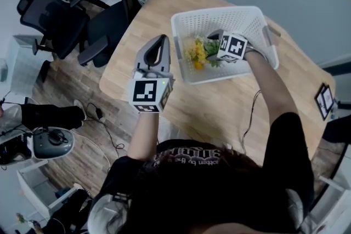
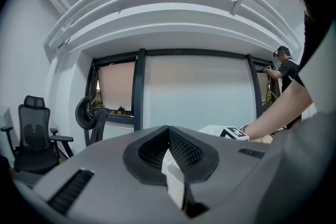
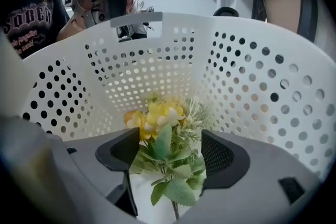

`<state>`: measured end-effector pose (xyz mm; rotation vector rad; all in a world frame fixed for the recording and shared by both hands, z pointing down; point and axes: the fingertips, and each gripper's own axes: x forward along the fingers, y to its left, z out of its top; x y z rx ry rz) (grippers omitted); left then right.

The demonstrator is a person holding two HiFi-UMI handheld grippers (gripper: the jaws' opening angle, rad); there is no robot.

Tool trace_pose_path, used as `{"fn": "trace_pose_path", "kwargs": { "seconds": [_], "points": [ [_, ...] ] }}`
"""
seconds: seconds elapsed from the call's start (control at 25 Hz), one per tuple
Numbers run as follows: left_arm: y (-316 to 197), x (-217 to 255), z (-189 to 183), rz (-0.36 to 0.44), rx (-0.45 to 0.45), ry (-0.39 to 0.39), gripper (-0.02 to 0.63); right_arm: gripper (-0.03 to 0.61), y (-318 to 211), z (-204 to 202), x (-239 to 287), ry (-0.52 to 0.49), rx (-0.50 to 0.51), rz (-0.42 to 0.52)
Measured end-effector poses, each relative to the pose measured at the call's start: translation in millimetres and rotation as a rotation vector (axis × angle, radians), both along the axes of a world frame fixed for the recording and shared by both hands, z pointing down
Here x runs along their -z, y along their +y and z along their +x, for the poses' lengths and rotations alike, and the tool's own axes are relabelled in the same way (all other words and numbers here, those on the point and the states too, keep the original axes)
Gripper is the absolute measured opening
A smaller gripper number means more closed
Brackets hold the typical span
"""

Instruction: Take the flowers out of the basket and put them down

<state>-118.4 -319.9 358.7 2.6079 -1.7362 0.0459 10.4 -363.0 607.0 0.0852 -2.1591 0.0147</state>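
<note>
Closed grey left gripper [image 1: 161, 41] idles at nine o'clock of the white perforated plastic basket [image 1: 217, 11] while the right gripper [image 3: 167, 139], jaws parted, straddles yellow leafy flowers [image 3: 157, 115], apparently to grasp them.

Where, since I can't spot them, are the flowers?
In the head view the flowers lie inside the white basket, between the open jaws of the right gripper.

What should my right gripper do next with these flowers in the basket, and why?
Probably close the right gripper on the flowers: its jaws stand open on either side of the leafy stems, inside the basket, not yet pressing them.
</note>
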Motion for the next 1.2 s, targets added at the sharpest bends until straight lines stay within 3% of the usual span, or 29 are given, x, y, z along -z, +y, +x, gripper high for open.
{"fn": "trace_pose_path", "kwargs": {
  "seconds": [0.2, 0.64, 0.88, 1.2],
  "points": [
    [-4.4, -6.1, -0.9, -0.011, 0.001, 0.001, 0.002, 0.379, -2.4, -0.5, -19.4, 0.087, 0.048, -0.020],
    [-5.1, -10.5, -5.0, -0.017, 0.010, -0.007, 0.002, 0.372, 15.7, 6.9, -52.5, 0.179, 0.110, -0.066],
    [-4.1, -6.6, -3.4, -0.012, 0.009, -0.007, 0.002, 0.184, 17.3, 4.1, -40.7, 0.185, 0.150, -0.039],
    [-0.2, 2.9, -1.2, 0.008, 0.007, -0.006, 0.002, 0.116, 20.3, 7.6, -27.1, 0.175, 0.166, -0.003]
  ]
}}
